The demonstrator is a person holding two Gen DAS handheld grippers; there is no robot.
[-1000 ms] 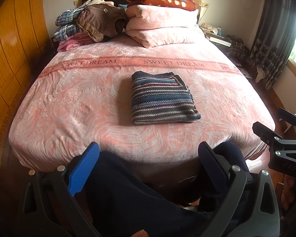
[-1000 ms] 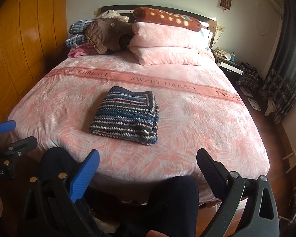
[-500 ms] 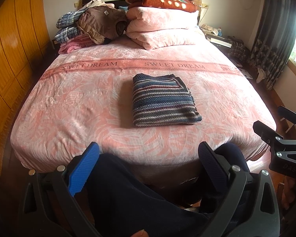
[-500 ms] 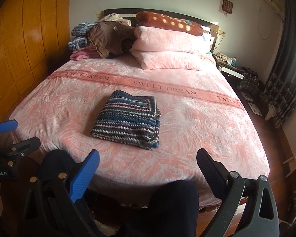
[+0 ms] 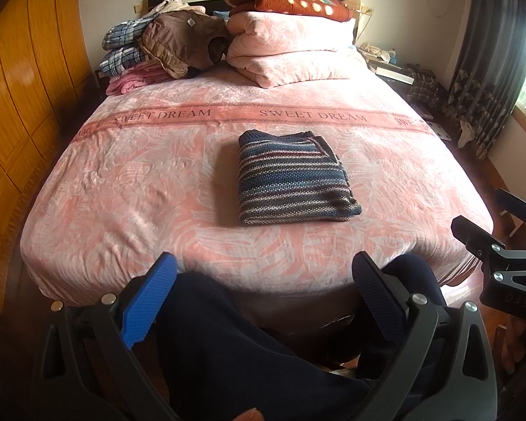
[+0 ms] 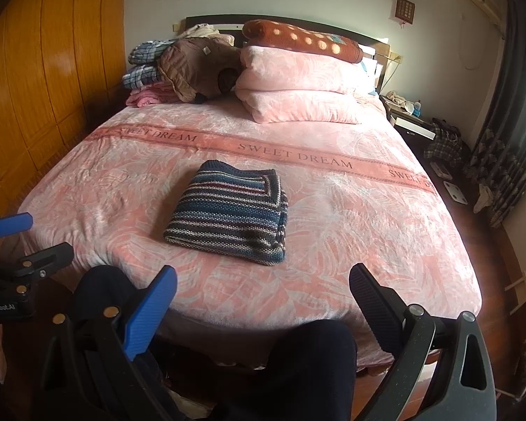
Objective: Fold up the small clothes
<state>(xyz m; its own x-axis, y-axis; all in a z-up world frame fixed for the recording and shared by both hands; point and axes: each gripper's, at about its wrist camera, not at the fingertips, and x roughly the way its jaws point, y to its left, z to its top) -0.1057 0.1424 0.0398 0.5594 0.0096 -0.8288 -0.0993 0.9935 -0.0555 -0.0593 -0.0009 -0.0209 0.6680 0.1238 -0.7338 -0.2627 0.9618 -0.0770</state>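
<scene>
1. Left tongs [image 5: 263, 280] and right tongs [image 6: 263, 284]: jaws spread wide, nothing held, parked off near edge of bed [image 5: 122, 182], over dark trouser legs [image 5: 228, 351].
2. Striped knit garment [image 5: 291, 179]: mid-bed, folded square, lying flat; fold judged finished, hence tongs clear.
3. Far end: pillows [image 5: 291, 49], heaped clothes [image 5: 150, 52]. No containers seen.

Legible text found on three items. The darker pink band [image 5: 228, 114] running across the bedspread carries the repeated wording "SWEET DREAM"; two full repeats read clearly in both wrist views, with a third cut off at the right edge. The left gripper [image 6: 3, 266] body bears the label "GenRobot.AI" in the right wrist view. The right gripper [image 5: 508, 256] body shows faint handwritten marks, reading approximately "045", not certain.
</scene>
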